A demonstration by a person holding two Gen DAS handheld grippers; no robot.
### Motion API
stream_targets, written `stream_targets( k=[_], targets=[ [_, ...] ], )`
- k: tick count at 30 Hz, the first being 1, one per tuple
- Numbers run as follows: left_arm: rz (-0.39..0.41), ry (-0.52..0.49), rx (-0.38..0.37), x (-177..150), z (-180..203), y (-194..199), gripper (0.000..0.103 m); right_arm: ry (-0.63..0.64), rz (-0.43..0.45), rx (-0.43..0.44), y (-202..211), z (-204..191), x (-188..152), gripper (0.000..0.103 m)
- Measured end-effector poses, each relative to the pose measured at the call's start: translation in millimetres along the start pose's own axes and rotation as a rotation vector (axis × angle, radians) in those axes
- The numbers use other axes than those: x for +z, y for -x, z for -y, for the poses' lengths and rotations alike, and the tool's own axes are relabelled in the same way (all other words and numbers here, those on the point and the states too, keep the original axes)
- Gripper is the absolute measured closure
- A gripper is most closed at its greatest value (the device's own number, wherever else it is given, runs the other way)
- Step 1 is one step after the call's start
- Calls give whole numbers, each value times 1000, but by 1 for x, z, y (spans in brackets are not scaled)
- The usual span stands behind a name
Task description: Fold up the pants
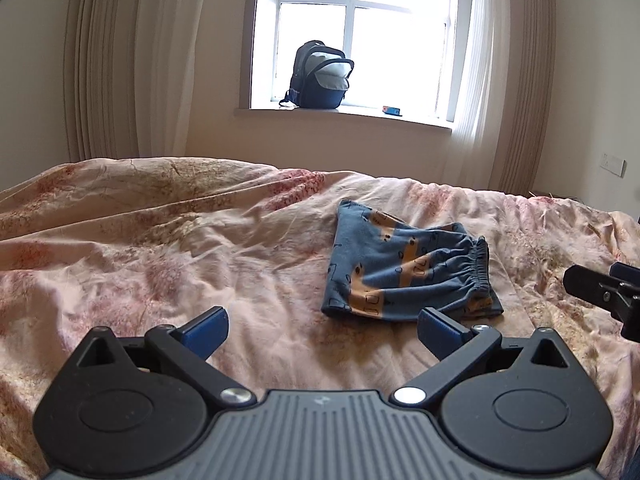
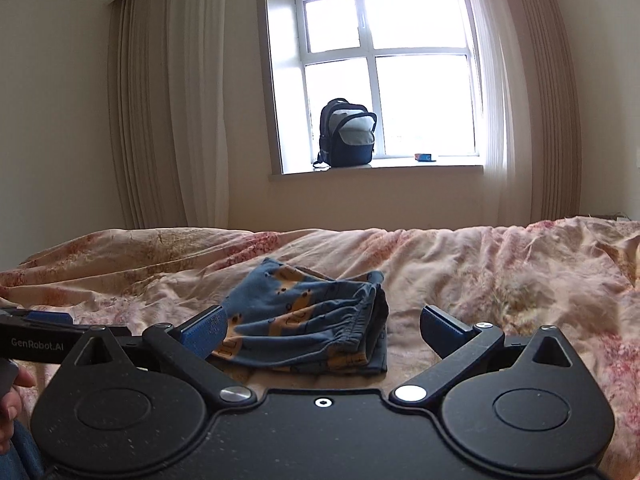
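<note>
Small blue pants (image 1: 408,268) with an orange print lie folded in a compact bundle on the pink floral bed cover (image 1: 160,240), elastic waistband to the right. My left gripper (image 1: 322,330) is open and empty, hovering just in front and left of the pants. My right gripper (image 2: 322,330) is open and empty, just in front of the same pants (image 2: 308,320). The right gripper also shows at the right edge of the left wrist view (image 1: 604,288). The left gripper shows at the left edge of the right wrist view (image 2: 36,328), held by a hand (image 2: 12,404).
The rumpled bed cover (image 2: 500,280) fills the foreground. A dark backpack (image 1: 320,76) and a small box (image 1: 391,110) stand on the window sill behind the bed. Curtains hang on both sides of the window. A wall socket (image 1: 614,166) is at far right.
</note>
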State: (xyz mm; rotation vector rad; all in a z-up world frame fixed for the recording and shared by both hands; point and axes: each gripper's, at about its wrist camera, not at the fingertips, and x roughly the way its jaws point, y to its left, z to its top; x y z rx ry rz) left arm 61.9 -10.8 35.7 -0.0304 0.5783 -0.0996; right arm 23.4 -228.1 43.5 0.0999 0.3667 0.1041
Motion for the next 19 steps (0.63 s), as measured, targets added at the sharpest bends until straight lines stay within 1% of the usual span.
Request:
stream_targets(
  k=[4, 7, 11, 14, 19],
  targets=[
    [-1, -2, -3, -1, 0, -1, 0, 4, 1, -2, -2, 0, 1, 1],
    [-36, 11, -6, 0, 0, -4, 0, -2, -3, 1, -2, 0, 0, 1],
    [-46, 18, 1, 0, 0, -8, 0, -1, -11, 6, -5, 0, -1, 1],
    [-51, 40, -19, -1, -4, -10, 0, 0, -16, 11, -7, 0, -3, 1],
    [-59, 34, -6, -2, -4, -11, 0, -2, -33, 18, -10, 2, -6, 1]
  ],
)
